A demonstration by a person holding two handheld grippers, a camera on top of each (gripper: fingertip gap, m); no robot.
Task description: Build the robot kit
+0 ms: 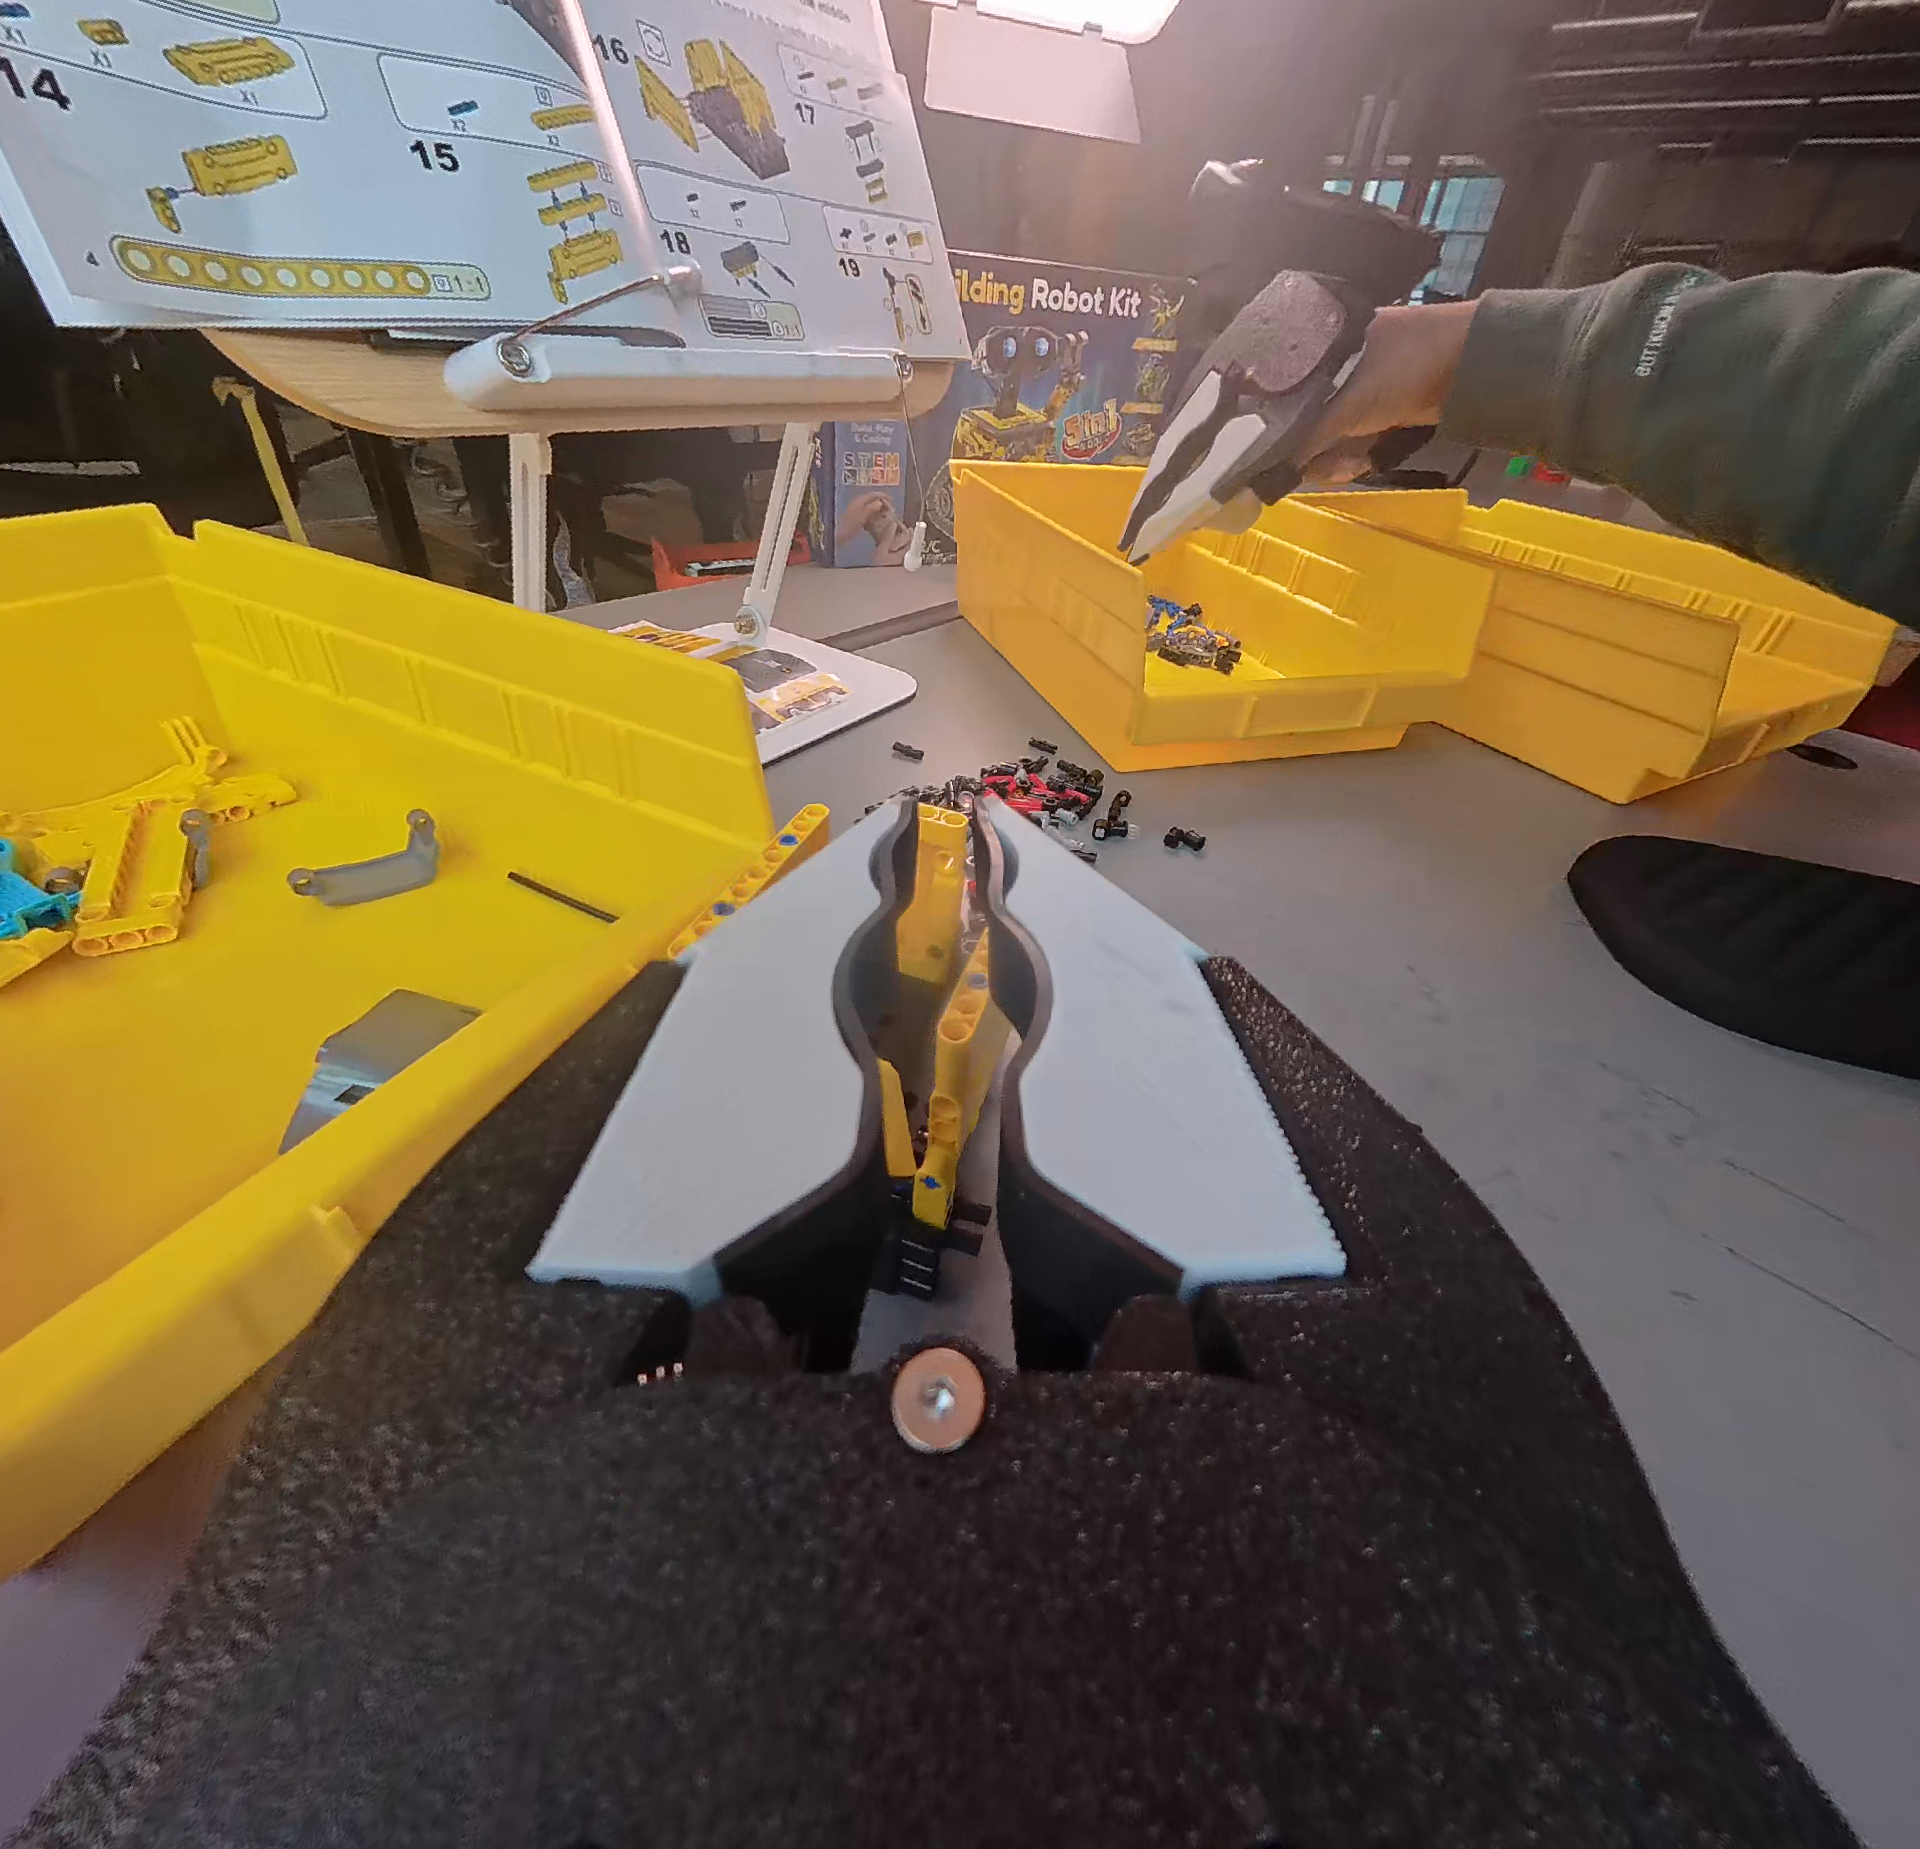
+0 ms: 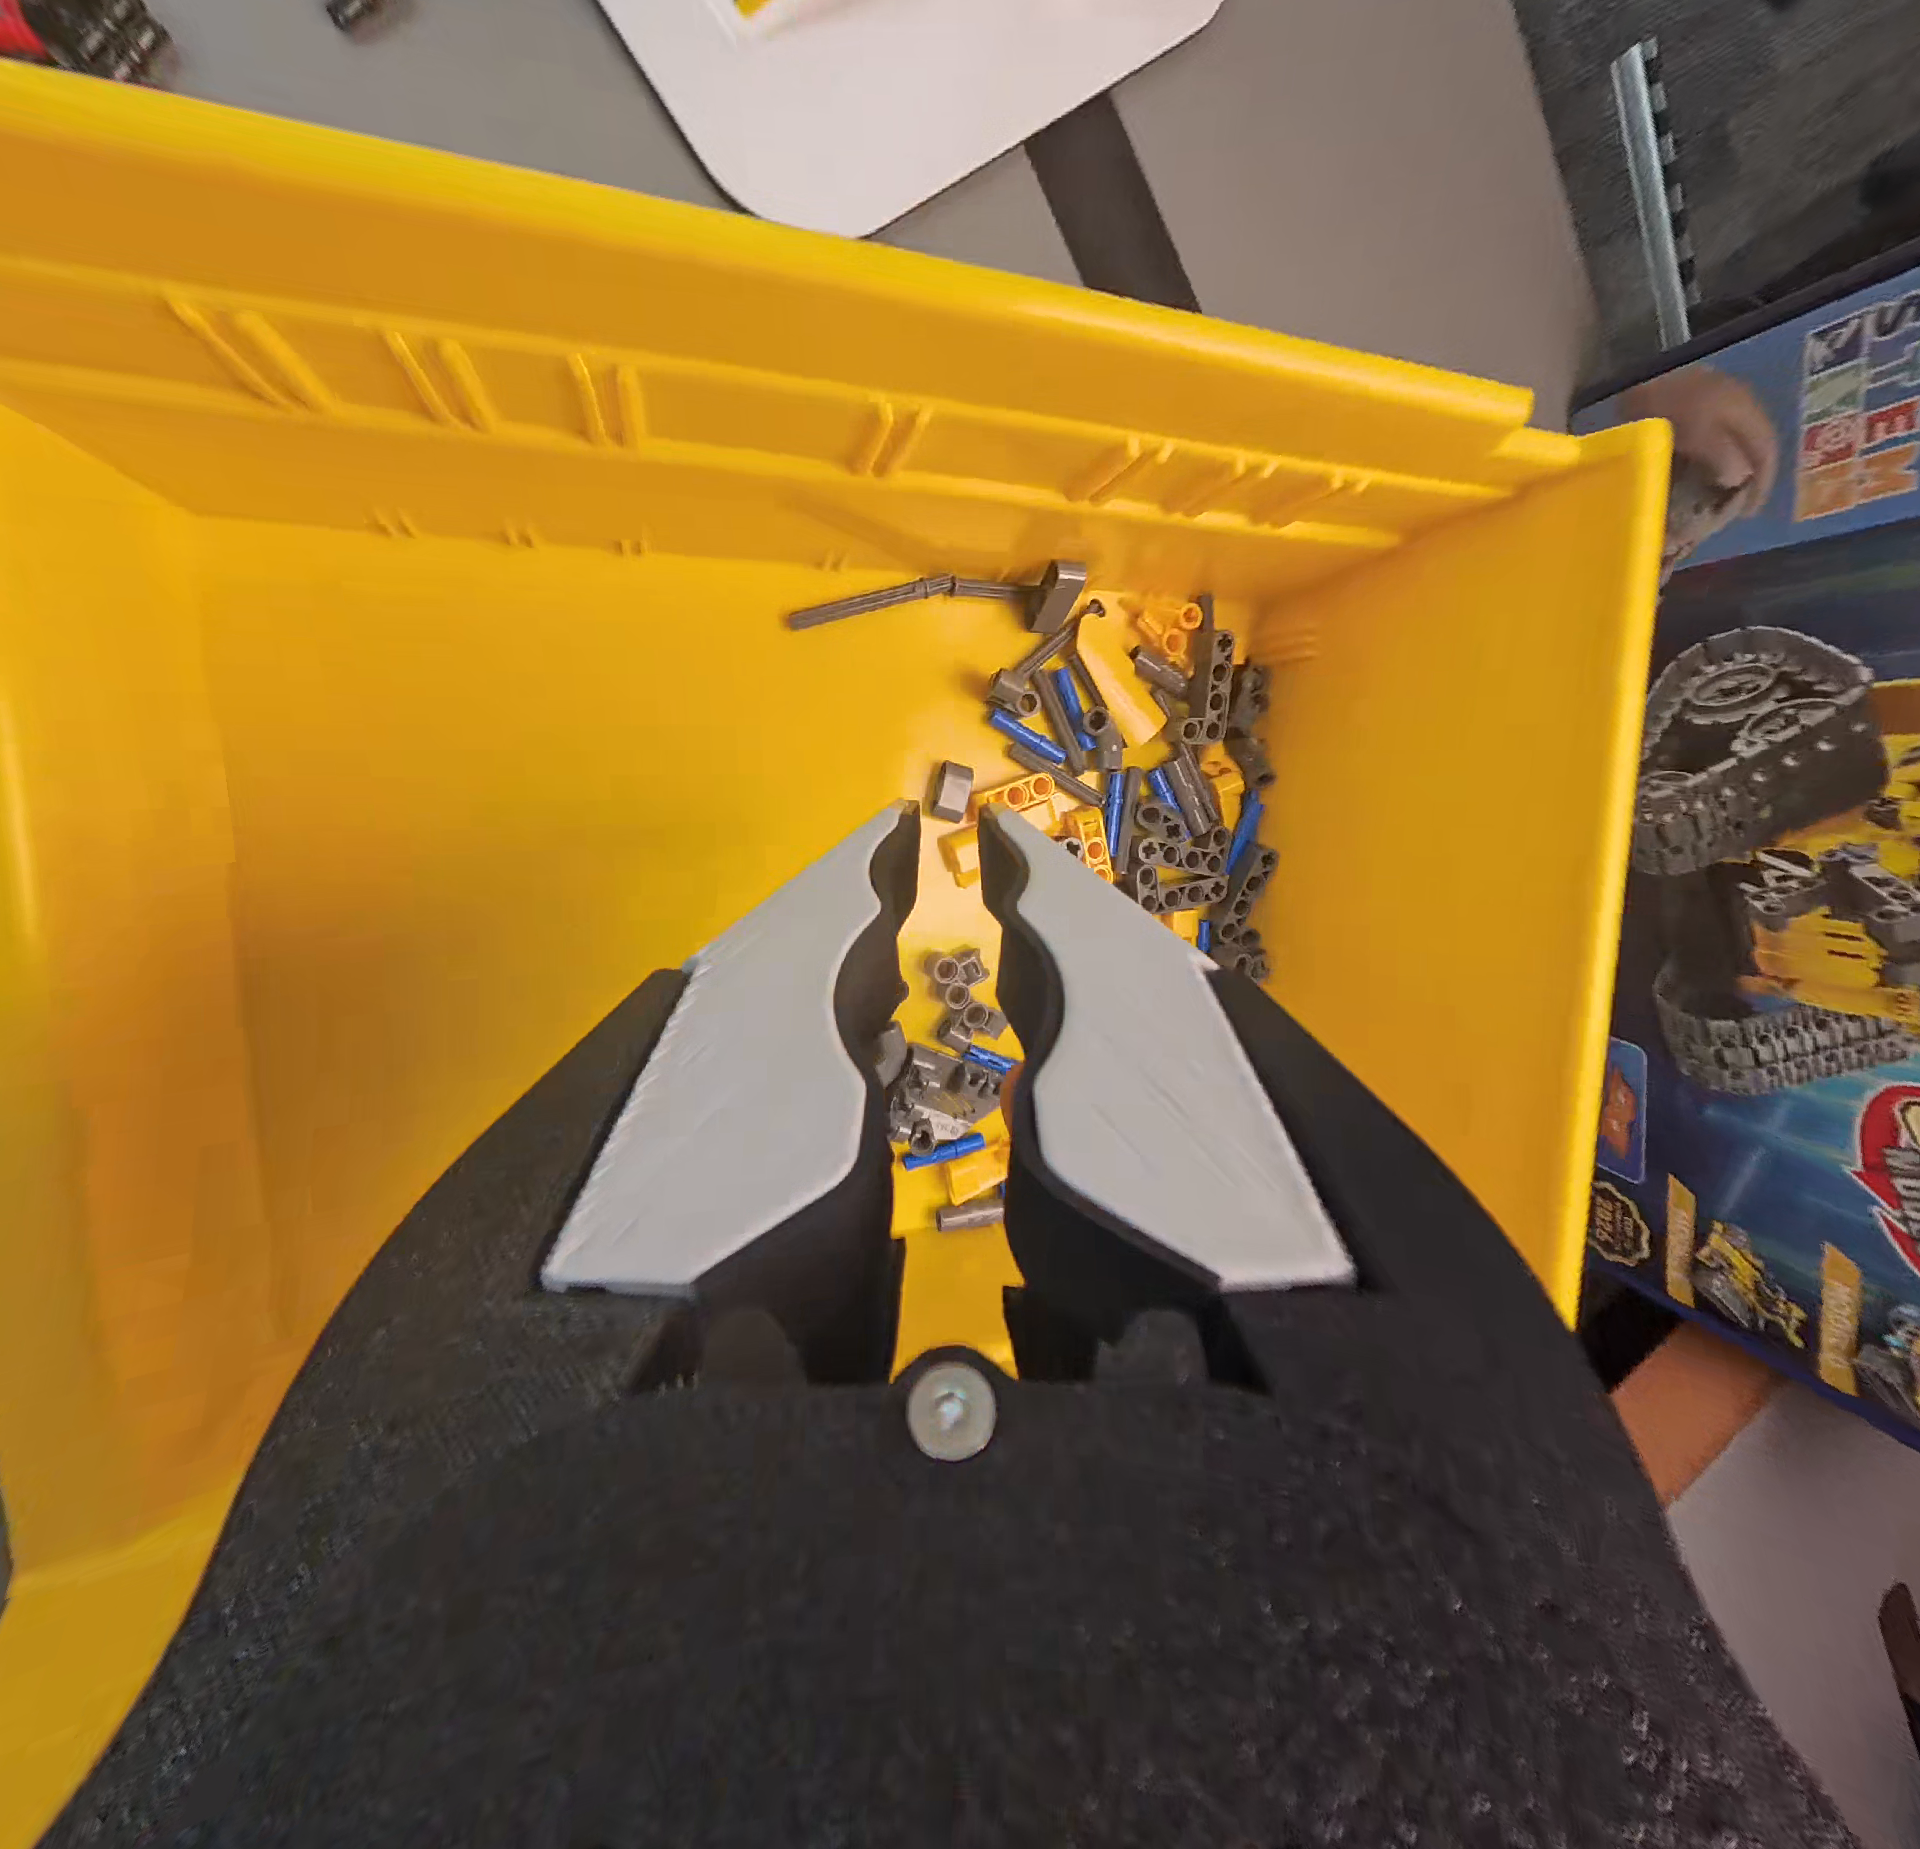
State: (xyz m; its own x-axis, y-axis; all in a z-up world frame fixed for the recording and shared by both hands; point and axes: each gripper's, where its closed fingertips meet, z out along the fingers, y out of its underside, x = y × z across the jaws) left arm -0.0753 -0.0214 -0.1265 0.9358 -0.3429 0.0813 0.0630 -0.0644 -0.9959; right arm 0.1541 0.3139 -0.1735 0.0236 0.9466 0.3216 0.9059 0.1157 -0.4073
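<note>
My left gripper (image 1: 945,812) is shut on a yellow beam assembly (image 1: 940,926) with holes and blue pins, held above the grey table (image 1: 1403,1020). Ahead of it lies a scatter of small black and red pins (image 1: 1039,786). My right gripper (image 2: 948,810) is open a little and empty, hovering inside a yellow bin (image 2: 520,760) over a pile of grey, blue and yellow small parts (image 2: 1153,791). A small grey bush (image 2: 954,789) and a yellow piece (image 2: 961,859) lie just at its tips. The right gripper also shows in the left wrist view (image 1: 1138,552), over that bin (image 1: 1049,594).
A yellow bin at left (image 1: 468,677) holds yellow beams, a grey bracket (image 1: 364,864) and a black axle. An instruction booklet (image 1: 416,116) stands on a white stand (image 1: 686,376). The kit box (image 1: 1060,365) is behind, another yellow bin (image 1: 1662,656) right, a dark pad (image 1: 1766,947) nearby. The tips of one gripper are about 40 centimetres away from the tips of the other. The left gripper is farther from the small grey bush (image 2: 954,789), some 45 centimetres, than the right, some 6 centimetres.
</note>
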